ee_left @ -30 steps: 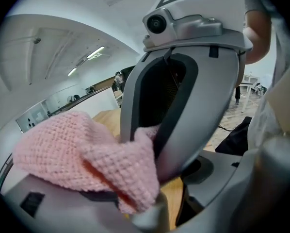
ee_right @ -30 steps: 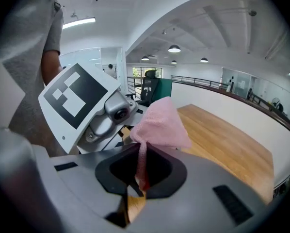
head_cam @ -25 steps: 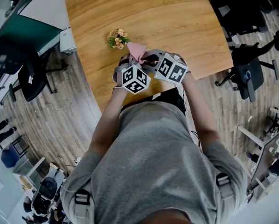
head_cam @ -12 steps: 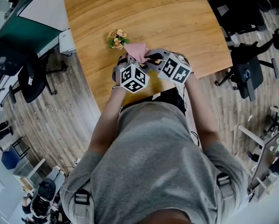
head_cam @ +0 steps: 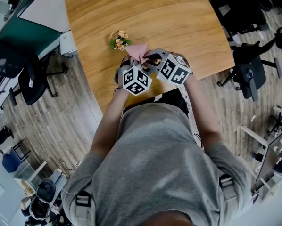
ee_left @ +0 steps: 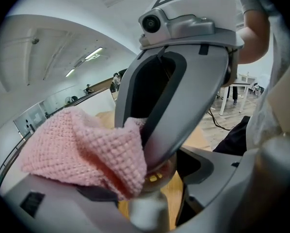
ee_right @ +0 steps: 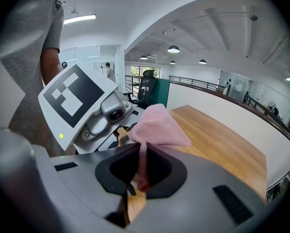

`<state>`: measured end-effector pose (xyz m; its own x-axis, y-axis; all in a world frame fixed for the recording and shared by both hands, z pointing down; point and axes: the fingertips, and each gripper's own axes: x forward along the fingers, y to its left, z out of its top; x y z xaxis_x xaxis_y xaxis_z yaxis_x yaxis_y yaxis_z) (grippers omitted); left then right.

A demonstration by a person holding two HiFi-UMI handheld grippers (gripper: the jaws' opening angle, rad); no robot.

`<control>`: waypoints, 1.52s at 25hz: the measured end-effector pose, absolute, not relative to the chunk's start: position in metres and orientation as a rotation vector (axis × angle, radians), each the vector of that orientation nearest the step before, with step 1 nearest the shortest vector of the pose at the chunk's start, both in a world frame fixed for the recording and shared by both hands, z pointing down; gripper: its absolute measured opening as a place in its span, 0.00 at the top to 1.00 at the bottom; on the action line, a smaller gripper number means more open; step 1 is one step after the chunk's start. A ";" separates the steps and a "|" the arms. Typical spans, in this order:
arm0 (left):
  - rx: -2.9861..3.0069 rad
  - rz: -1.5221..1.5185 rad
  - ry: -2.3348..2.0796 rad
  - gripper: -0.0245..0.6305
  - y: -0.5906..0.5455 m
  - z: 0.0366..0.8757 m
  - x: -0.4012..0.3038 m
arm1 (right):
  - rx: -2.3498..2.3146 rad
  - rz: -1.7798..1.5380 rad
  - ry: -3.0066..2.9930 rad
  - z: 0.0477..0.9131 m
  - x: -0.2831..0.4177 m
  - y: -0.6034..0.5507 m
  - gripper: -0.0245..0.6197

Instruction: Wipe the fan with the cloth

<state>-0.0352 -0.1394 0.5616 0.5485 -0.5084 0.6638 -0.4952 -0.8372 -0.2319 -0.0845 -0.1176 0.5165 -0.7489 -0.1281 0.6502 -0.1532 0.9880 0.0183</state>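
mid-wipe: my right claw is clamped on the pink knitted cloth, which touches the small fan that my left claw seems closed on above the table, so next i should rub across it.

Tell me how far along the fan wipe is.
Done: the right gripper is shut on the pink cloth. In hand: the cloth lies against a small amber-and-white piece, likely the fan, held in the left gripper. Left: how much is wiped cannot be told.
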 end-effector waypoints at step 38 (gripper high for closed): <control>-2.903 -0.879 0.881 0.40 -0.130 0.522 0.004 | 0.308 0.264 -2.798 0.471 -0.028 -0.135 0.91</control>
